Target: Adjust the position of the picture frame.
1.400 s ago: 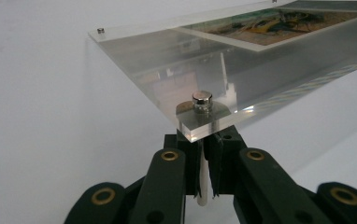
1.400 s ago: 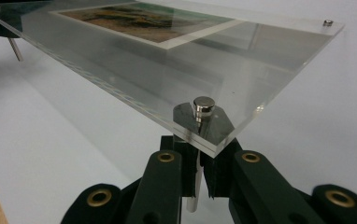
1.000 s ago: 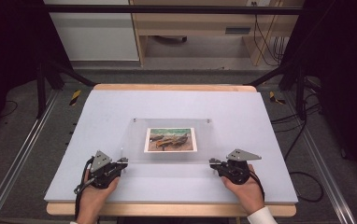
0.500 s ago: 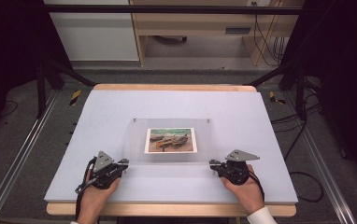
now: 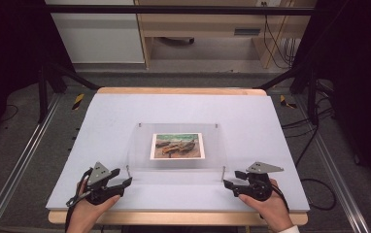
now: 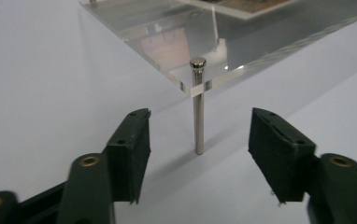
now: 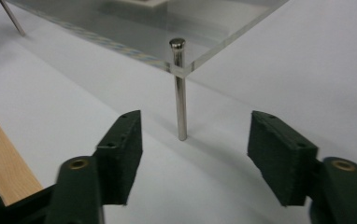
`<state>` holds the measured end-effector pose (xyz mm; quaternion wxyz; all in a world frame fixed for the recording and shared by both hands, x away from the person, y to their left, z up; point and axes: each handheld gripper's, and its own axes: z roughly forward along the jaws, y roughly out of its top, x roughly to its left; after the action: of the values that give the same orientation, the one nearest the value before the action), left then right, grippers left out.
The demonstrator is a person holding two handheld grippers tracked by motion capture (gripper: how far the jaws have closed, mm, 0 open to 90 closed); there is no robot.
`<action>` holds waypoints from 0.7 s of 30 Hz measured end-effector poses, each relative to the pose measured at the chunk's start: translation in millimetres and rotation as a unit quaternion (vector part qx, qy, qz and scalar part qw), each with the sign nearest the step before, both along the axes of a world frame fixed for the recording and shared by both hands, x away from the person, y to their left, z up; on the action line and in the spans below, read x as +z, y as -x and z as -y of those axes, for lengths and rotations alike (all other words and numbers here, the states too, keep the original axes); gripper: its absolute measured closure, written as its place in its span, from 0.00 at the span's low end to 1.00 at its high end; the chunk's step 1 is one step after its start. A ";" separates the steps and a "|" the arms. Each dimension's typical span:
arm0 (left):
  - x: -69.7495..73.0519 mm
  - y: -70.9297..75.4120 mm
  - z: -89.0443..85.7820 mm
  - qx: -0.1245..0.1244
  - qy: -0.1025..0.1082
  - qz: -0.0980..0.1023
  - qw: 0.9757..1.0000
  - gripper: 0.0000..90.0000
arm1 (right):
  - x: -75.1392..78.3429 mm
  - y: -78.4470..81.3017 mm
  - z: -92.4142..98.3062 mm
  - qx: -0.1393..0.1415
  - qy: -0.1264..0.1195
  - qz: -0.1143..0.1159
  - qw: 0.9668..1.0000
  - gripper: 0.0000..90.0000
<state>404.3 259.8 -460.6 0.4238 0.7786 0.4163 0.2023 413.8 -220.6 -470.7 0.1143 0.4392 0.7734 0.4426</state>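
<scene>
A clear acrylic plate point(image 5: 142, 145) stands on thin metal pins over a small print of boats point(image 5: 177, 146) in the middle of the table. My left gripper point(image 5: 124, 176) lies by the plate's near-left corner, and its jaws have just been opening. In the left gripper view that gripper point(image 6: 200, 116) is open, with the near-left pin point(image 6: 198, 107) just beyond the fingertips and untouched. My right gripper point(image 5: 233, 178) lies by the near-right corner. Its jaws point(image 7: 196, 116) have also just been opening and stand open before the near-right pin point(image 7: 180, 91).
The table top point(image 5: 101, 121) is a pale sheet with a wooden front edge point(image 5: 174, 217). Metal rails point(image 5: 18, 165) run along both sides on the floor. A wooden cabinet point(image 5: 208, 29) stands behind the table, and cables point(image 5: 319, 189) lie on the floor at the right.
Both grippers' jaws were together and now stand apart. The right gripper has shifted slightly to the right. The plate and the print have not moved.
</scene>
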 end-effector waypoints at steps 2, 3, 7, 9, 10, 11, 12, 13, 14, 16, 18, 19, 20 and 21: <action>2.2 0.7 -2.5 0.003 0.010 0.004 1.000 0.33 | 5.2 2.9 3.5 -0.003 -0.010 0.012 1.000 0.32; 4.2 0.9 -4.5 0.006 0.022 0.009 1.000 0.33 | 5.2 2.9 3.5 -0.003 -0.010 0.012 1.000 0.32; 14.8 -0.6 -8.2 0.015 0.052 0.029 0.998 0.21 | 18.4 1.0 4.3 -0.008 -0.016 0.036 0.999 0.22; 21.0 -4.3 -7.0 0.012 0.058 0.042 0.997 0.18 | 26.3 -3.0 2.6 -0.011 -0.021 0.048 0.999 0.19; 24.2 -8.1 -5.9 0.012 0.062 0.043 0.997 0.17 | 30.0 -6.4 1.7 -0.012 -0.024 0.053 0.998 0.18; 27.3 -13.0 -4.5 0.014 0.064 0.041 0.997 0.17 | 33.3 -11.0 -0.1 -0.015 -0.029 0.056 0.998 0.18; 30.3 -18.3 -3.0 0.014 0.064 0.039 0.997 0.17 | 39.1 -21.7 -4.9 -0.018 -0.032 0.055 0.998 0.19; 33.1 -23.7 -1.5 0.017 0.066 0.037 0.997 0.17 | 39.1 -21.7 -4.9 -0.018 -0.032 0.055 0.998 0.19; 35.4 -29.3 0.1 0.021 0.067 0.033 0.997 0.18 | 41.2 -27.2 -7.7 -0.019 -0.032 0.054 0.998 0.20; 37.4 -41.2 2.9 0.020 0.058 0.026 0.998 0.18 | 43.4 -39.0 -13.6 -0.019 -0.030 0.049 0.998 0.22; 35.6 -49.5 3.4 0.024 0.058 0.022 0.998 0.21 | 42.0 -50.2 -18.6 -0.020 -0.034 0.039 0.998 0.23; 33.9 -52.0 3.2 0.025 0.067 0.017 0.997 0.22 | 40.6 -54.6 -20.5 -0.020 -0.036 0.036 0.998 0.23; 31.7 -52.9 2.9 0.028 0.074 0.018 0.997 0.22 | 38.6 -58.0 -21.9 -0.023 -0.040 0.035 0.998 0.23; 29.3 -53.4 2.9 0.031 0.076 0.014 0.997 0.23 | 36.5 -60.1 -22.6 -0.024 -0.044 0.032 0.998 0.23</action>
<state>457.7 256.9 -431.3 0.4811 0.7277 0.4485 0.1944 473.9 -198.0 -434.2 0.1300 0.4476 0.7386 0.4871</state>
